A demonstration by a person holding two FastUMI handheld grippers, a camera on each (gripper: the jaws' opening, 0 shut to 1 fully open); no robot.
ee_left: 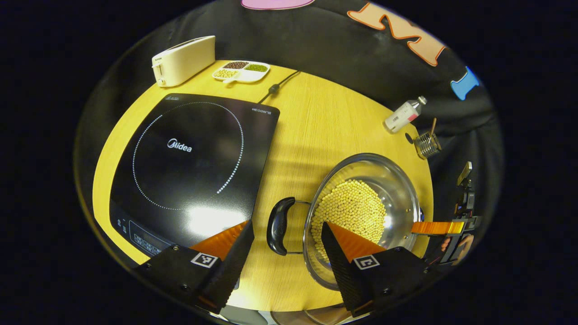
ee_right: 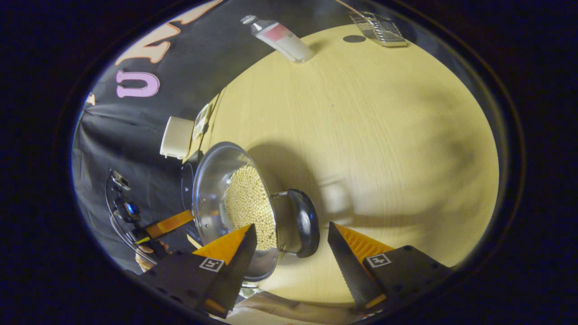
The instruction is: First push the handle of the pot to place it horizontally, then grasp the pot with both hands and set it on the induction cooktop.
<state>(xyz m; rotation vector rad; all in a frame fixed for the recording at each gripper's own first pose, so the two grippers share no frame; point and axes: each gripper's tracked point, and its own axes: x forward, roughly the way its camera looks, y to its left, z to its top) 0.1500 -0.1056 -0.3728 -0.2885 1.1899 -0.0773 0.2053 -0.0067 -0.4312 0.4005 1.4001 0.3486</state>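
Two grippers are at the pot (ee_left: 361,212), one at each side handle. The pot, steel and holding a layer of pale yellow beans (ee_left: 350,210), sits on the wooden surface (ee_left: 311,122) just right of the induction cooktop (ee_left: 189,167), not on it.

Left gripper view: the left gripper (ee_left: 286,246) has its jaws released and spread wide. The pot's black left handle (ee_left: 277,225) lies between the fingers, touched by neither. One finger hangs over the near corner of the cooktop, the other over the near rim of the pot. At the pot's far right side, the right gripper (ee_left: 445,228) shows as an orange finger reaching the rim, with a hand behind it.

Right gripper view: the right gripper (ee_right: 292,246) also has its jaws released. The pot's right handle (ee_right: 305,223) lies flat between the fingers, apart from both. One finger overlaps the pot's rim in this view; contact cannot be told. The left gripper (ee_right: 169,224) shows beyond the pot's other side.

Far side of the surface: a cream toaster (ee_left: 183,61), a divided dish (ee_left: 241,71) of grains, a black cable (ee_left: 277,85). Far right: a bottle (ee_left: 404,115) lying on its side, and a small wire holder (ee_left: 426,143).
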